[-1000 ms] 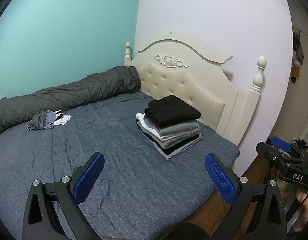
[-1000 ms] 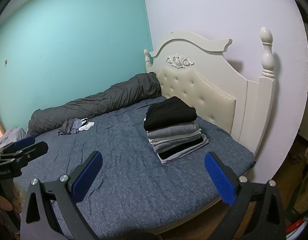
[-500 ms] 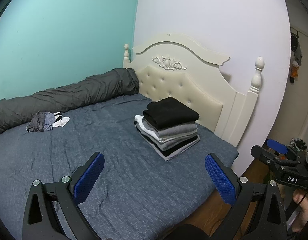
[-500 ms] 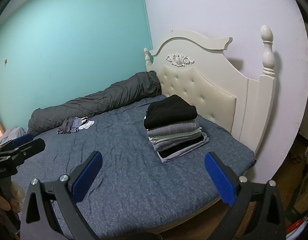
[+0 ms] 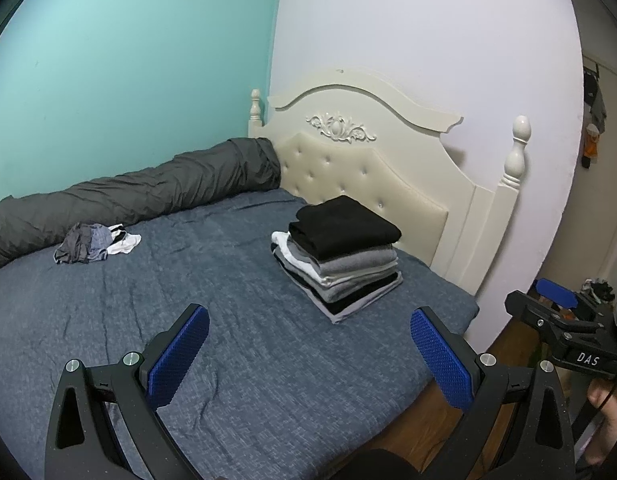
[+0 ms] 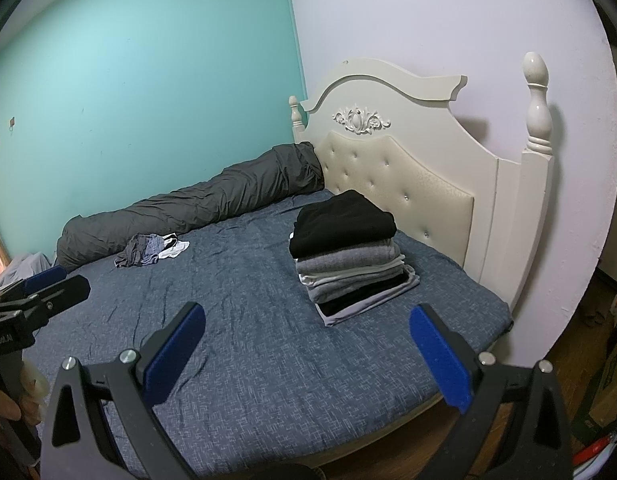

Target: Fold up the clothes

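Note:
A neat stack of folded clothes point(image 5: 340, 256) point(image 6: 348, 252), black on top with grey, white and black layers below, sits on the blue bed point(image 5: 228, 312) point(image 6: 248, 320) near the headboard. A small crumpled heap of grey, blue and white garments point(image 5: 94, 242) point(image 6: 150, 250) lies by the rolled duvet. My left gripper point(image 5: 308, 344) hovers open over the bed's near edge, nothing between its blue pads. My right gripper point(image 6: 306, 344) is likewise open and holds nothing. Each gripper shows at the other view's edge.
A rolled dark grey duvet point(image 5: 140, 196) point(image 6: 196, 212) runs along the teal wall. The cream headboard point(image 5: 368, 176) point(image 6: 408, 176) with posts stands behind the stack. Wooden floor point(image 5: 504, 344) and clutter lie to the right of the bed.
Both grippers have drawn back slightly from the bed and drifted a little; the stack looks a bit farther and lower in the left view. The clothes have not moved.

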